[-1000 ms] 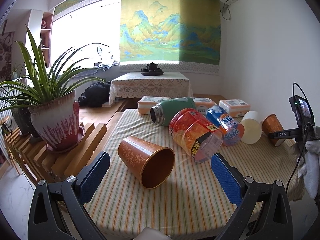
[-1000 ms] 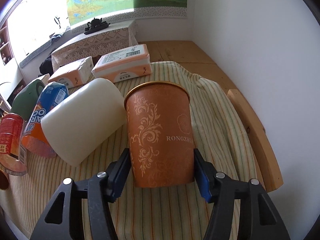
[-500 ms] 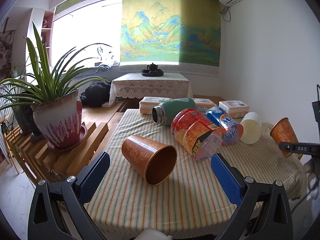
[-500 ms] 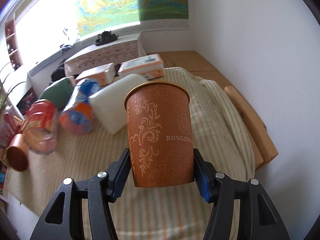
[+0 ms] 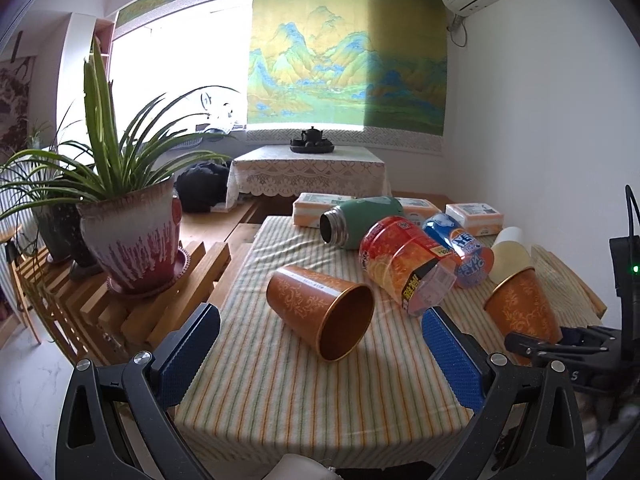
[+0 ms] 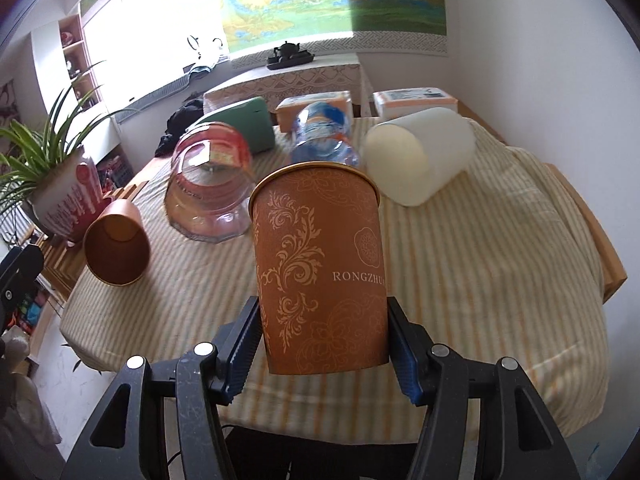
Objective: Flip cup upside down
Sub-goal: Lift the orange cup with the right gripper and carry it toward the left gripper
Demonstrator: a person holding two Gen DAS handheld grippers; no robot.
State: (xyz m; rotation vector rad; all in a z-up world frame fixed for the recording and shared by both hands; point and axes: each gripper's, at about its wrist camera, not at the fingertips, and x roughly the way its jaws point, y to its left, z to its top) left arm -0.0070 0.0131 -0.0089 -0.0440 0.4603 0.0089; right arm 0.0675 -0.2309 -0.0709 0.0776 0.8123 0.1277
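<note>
My right gripper is shut on an orange patterned paper cup marked RONGZHU and holds it in the air above the striped table's near edge, mouth pointing away from me. The same cup and gripper show at the right of the left wrist view. A second orange cup lies on its side on the tablecloth, mouth toward me; it also shows in the right wrist view. My left gripper is open and empty, just short of that lying cup.
On the table lie a green flask, a red clear tub, a blue-orange bottle, a white cup and tissue packs. A potted plant stands on a wooden rack at left. A wall is at right.
My right gripper has lifted the cup off the table and pulled it back toward the near edge and leftward. The left gripper has barely moved and stays open.
</note>
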